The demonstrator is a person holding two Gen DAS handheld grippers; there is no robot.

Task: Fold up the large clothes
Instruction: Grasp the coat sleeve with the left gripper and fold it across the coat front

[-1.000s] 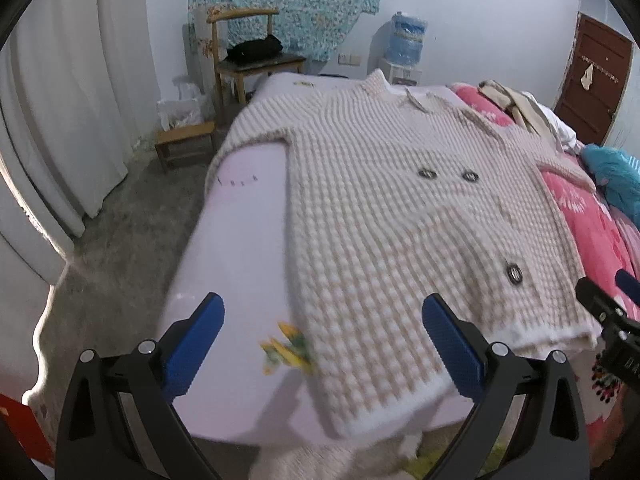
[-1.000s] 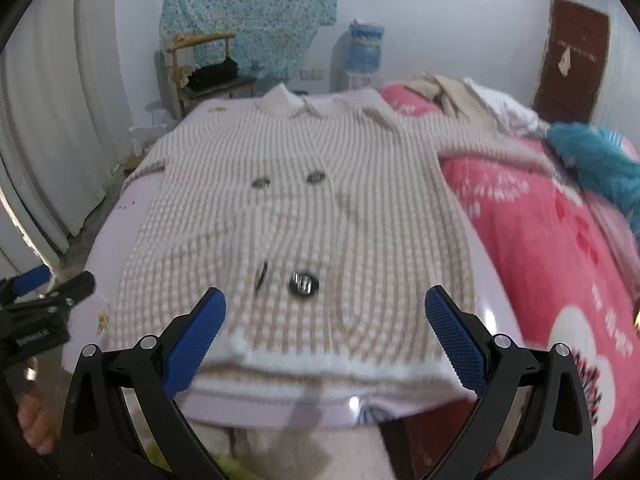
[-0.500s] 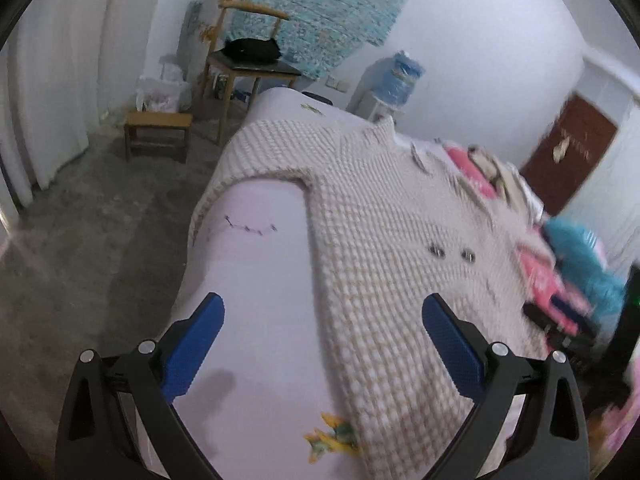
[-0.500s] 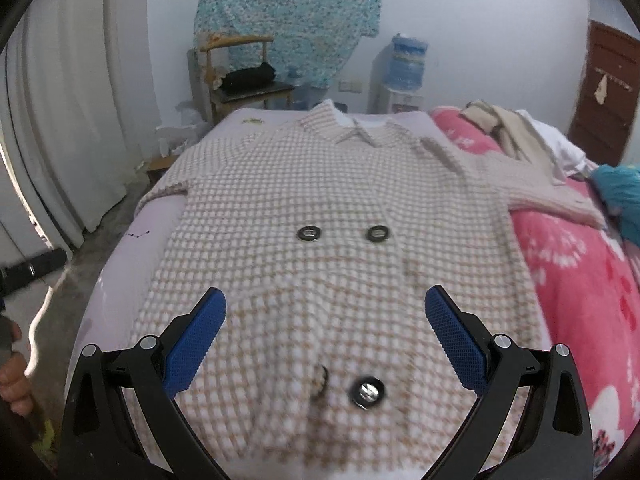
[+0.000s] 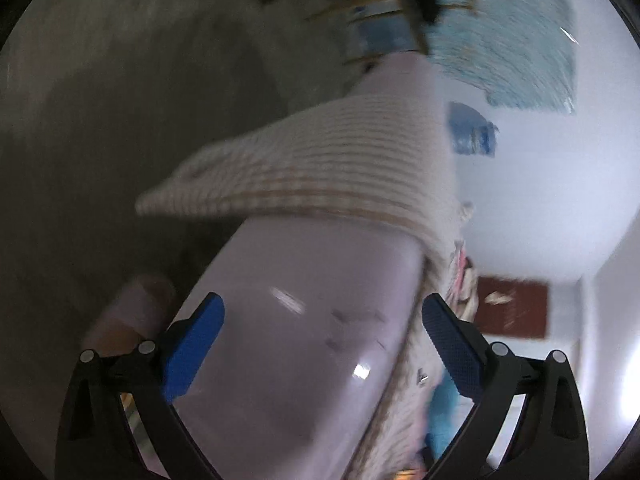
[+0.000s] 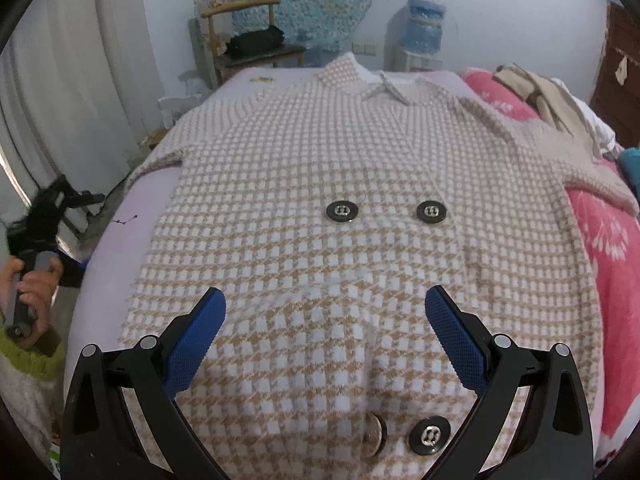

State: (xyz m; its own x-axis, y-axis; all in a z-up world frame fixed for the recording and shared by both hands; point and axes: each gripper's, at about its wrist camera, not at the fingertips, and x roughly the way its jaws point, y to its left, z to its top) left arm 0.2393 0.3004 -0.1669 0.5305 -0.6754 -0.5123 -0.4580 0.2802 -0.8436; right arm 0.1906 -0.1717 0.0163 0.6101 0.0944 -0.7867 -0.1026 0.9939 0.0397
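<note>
1. Nearest us, the right gripper (image 6: 325, 332) hangs over the lower front of the cardigan (image 6: 360, 184), its blue jaws spread wide with nothing between them.

2. Just under it sits a pair of dark buttons (image 6: 430, 437) near the hem. That looks like thick, chunky knit: soft, floppy, probably with some weight. I'd expect it to sag and drag rather than slide, so a pinch on the doubled hem edge or a side seam seems safer than a grab at the middle.

3. Off to the left the left gripper (image 6: 52, 216) is held in a hand (image 6: 34, 284) beside the bed (image 6: 108, 248). In its own blurred, tilted view its jaws also stand wide apart and hold nothing, aimed at the bare lilac sheet (image 5: 312, 320).

4. Ahead of it, the cardigan's left sleeve (image 5: 312, 160) drapes over the edge of the bed. The cuff end looks like the natural place to take hold and bring it in across the body.

5. Mid-bed, the cardigan lies flat, front up, in a beige-and-white check, with a second pair of buttons (image 6: 342, 212) across the chest.

6. Further on, the collar (image 6: 352, 70) points to the far end, and the right sleeve (image 6: 560, 152) runs onto the pink blanket (image 6: 608, 248).

7. Nothing is folded yet, by the look of it.
</note>
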